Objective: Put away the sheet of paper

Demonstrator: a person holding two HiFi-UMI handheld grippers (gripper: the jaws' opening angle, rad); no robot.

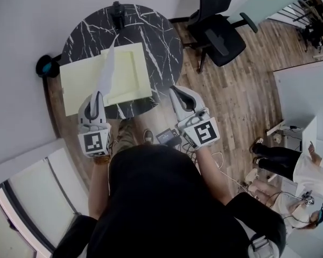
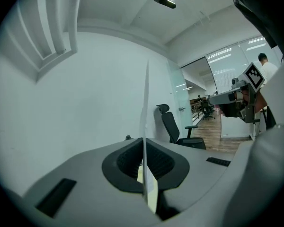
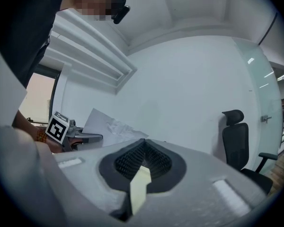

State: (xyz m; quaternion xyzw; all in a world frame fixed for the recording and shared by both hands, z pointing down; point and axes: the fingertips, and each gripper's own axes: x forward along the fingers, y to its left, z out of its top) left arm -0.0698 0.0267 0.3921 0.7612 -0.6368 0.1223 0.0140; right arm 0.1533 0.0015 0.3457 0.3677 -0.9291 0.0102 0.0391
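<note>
A creased white sheet of paper [image 1: 107, 69] stands upright above the pale yellow open folder [image 1: 75, 85] on the round black marble table [image 1: 151, 31]. My left gripper [image 1: 97, 97] is shut on the sheet's lower edge, over the folder's near side. In the left gripper view the paper [image 2: 145, 122] rises edge-on from the shut jaws [image 2: 144, 139]. My right gripper [image 1: 175, 90] hovers at the table's near right edge, beside the folder's corner, jaws together and holding nothing. The right gripper view [image 3: 143, 140] shows the paper [image 3: 109, 126] held by the left gripper [image 3: 80, 137].
A small black object [image 1: 117, 12] stands at the table's far edge. A black office chair [image 1: 220, 34] sits to the right on the wood floor, a blue and black thing [image 1: 46, 66] by the wall at left. People [image 1: 290, 165] and a white table [image 1: 307, 90] are at the far right.
</note>
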